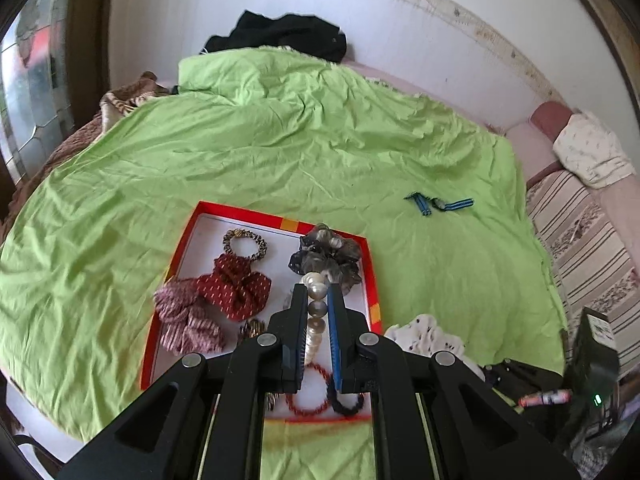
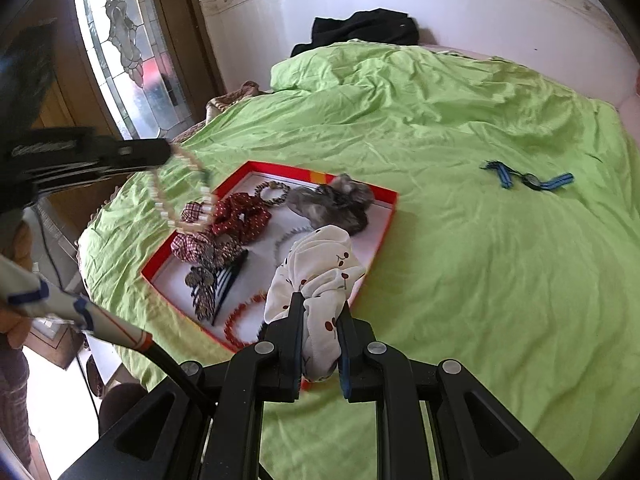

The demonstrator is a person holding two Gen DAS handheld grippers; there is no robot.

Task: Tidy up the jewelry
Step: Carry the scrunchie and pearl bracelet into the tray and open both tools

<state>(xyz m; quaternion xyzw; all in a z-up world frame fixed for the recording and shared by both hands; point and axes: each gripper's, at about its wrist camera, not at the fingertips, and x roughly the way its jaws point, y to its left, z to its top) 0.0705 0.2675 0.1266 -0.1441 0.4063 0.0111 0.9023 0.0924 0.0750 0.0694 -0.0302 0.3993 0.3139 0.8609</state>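
Counts on the green bed

One red tray; five scrunchies: dark red, pink striped, grey, leopard, white cherry-print; one pearl-bead necklace; one red bead bracelet; one blue-strapped watch.

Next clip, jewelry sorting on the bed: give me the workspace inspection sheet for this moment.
Surface: green bedspread, wrinkled.
Job's things: red tray holding scrunchies, bead bracelets and hair combs; blue-strapped watch lies apart on the spread.
Clutter: black garment at the far edge; patterned pillows on the right.
Grippers: left gripper shut on shell necklace; right gripper shut on cherry-print scrunchie.
Cables: black cable beside the right gripper.
Surroundings: white wall, stained-glass door.
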